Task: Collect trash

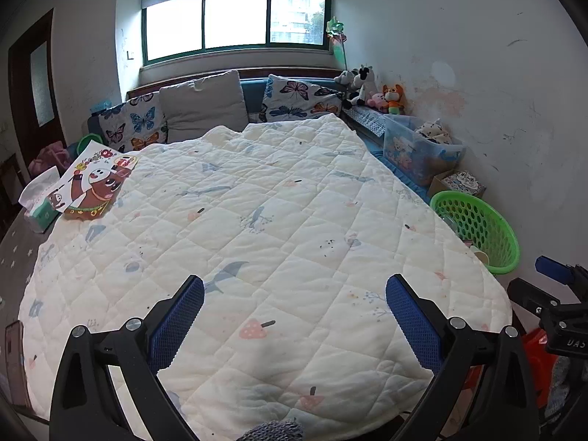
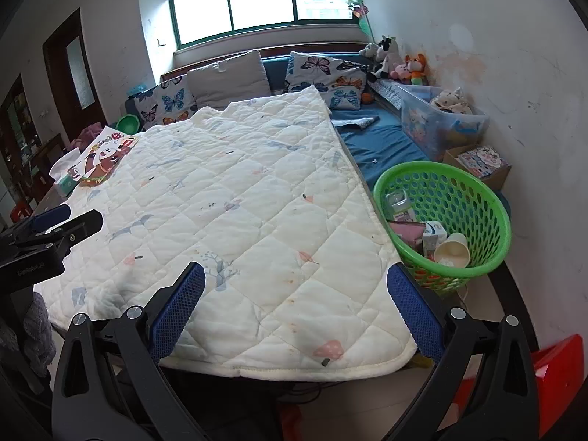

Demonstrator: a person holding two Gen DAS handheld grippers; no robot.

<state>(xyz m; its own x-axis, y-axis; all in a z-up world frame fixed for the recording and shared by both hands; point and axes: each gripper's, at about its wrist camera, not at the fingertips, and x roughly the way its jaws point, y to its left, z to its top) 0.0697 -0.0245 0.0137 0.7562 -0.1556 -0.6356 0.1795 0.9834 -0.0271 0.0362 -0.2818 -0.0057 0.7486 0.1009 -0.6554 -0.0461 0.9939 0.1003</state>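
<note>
Two grippers, jaws wide apart and empty | left gripper (image 1: 294, 316) over the quilt (image 1: 257, 220) | right gripper (image 2: 296, 308) over the quilt's near corner | green basket (image 2: 474, 191) right of the quilt holds a paper cup (image 2: 452, 250), a small carton (image 2: 433, 237), other trash | tissue box (image 1: 40, 209) at quilt's far left edge

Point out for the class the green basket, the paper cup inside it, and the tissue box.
green basket (image 2: 488, 198): right wrist view, on its far rim.
paper cup (image 2: 452, 250): right wrist view, on its open mouth.
tissue box (image 1: 41, 215): left wrist view, on its green side.
</note>
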